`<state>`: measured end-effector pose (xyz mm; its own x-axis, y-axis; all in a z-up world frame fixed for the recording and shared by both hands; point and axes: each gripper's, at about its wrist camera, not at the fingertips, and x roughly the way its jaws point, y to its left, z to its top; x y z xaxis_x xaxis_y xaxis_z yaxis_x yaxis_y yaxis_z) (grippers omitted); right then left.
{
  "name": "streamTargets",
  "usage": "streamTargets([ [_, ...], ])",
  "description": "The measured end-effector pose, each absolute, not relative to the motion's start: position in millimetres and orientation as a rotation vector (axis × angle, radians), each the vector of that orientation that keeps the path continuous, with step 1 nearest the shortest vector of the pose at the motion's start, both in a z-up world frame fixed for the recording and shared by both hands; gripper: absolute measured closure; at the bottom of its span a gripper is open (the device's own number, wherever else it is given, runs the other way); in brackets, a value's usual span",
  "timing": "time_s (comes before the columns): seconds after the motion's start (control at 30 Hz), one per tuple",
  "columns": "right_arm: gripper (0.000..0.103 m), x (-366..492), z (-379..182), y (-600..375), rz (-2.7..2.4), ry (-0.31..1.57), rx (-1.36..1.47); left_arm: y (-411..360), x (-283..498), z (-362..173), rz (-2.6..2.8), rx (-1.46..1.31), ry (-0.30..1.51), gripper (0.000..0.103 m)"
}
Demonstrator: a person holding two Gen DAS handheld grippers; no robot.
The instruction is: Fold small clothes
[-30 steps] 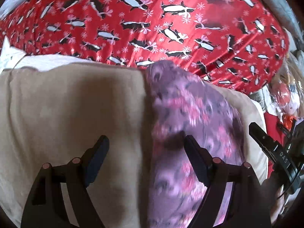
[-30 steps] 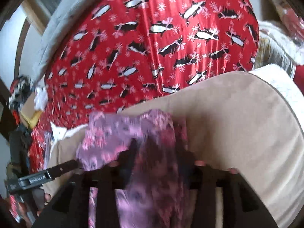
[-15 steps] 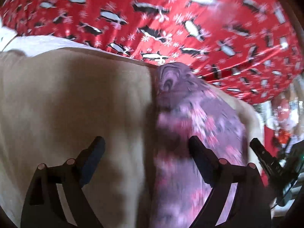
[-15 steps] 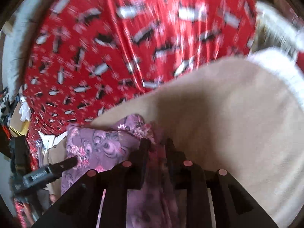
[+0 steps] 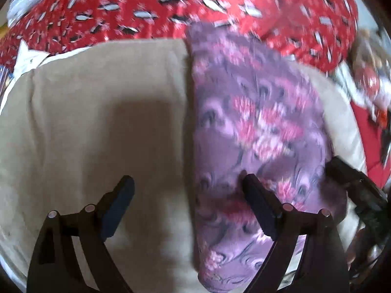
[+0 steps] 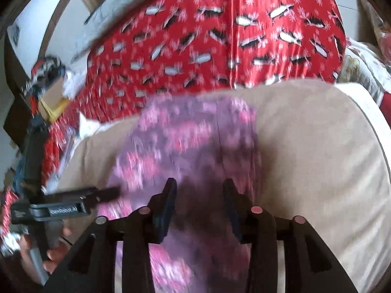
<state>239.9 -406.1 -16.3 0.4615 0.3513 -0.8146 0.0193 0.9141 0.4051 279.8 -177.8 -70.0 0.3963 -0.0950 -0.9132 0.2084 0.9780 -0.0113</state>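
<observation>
A purple floral garment (image 5: 256,131) is seen laid lengthwise in a narrow strip on a beige cushion (image 5: 97,122), w/ a red penguin-print cloth (image 5: 220,0) spread behind it. In the left wrist view the garment is placed right of centre on the cushion, its far end reaching the cushion's back edge. The left gripper (image 5: 188,190) is held w/ its 2 fingers spread wide and nothing between them; the left finger (image 5: 119,202) is set over bare cushion, the right finger (image 5: 259,202) over the garment's near part.

In the right wrist view the garment (image 6: 185,146) is blurred by motion. The right gripper (image 6: 199,195) is shown released, its fingers (image 6: 166,202) parted w/ a clear gap, poised above the cloth; contact w/ the fabric cannot be told. The left gripper (image 6: 107,193) is seen at the garment's left edge, tip just at the fabric. A white-trimmed edge (image 6: 366,112) of the cushion is visible at right; clutter (image 6: 46,73) is seen at far left, too blurred to identify.
</observation>
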Motion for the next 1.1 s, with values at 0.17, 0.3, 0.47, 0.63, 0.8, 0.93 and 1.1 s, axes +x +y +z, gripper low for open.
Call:
streamTargets([
  [0.17, 0.057, 215, 7, -410, 0.171, 1.036, 0.396, -158, 264, -65, -0.228, 0.011, 1.225, 0.011],
  [0.3, 0.058, 195, -12, -414, 0.125, 1.09, 0.413, -159, 252, -84, -0.224, 0.031, 1.277, 0.01],
  [0.47, 0.058, 183, -17, -431, 0.093, 1.117, 0.523, -172, 244, -75, -0.222, 0.119, 1.242, 0.009],
  [0.63, 0.055, 182, -12, -443, 0.107, 1.073, 0.579, -173, 242, -73, -0.209, 0.114, 1.234, 0.009],
  [0.8, 0.09, 176, -25, -432, 0.173, 1.113, 0.581, -168, 245, -76, -0.206, 0.091, 1.247, 0.009],
  [0.93, 0.094, 167, -7, -439, 0.183, 1.003, 0.602, -169, 243, -74, -0.205, 0.101, 1.235, 0.009],
  [1.1, 0.093, 170, -37, -437, 0.149, 1.119, 0.609, -167, 243, -76, -0.207, 0.101, 1.235, 0.009],
])
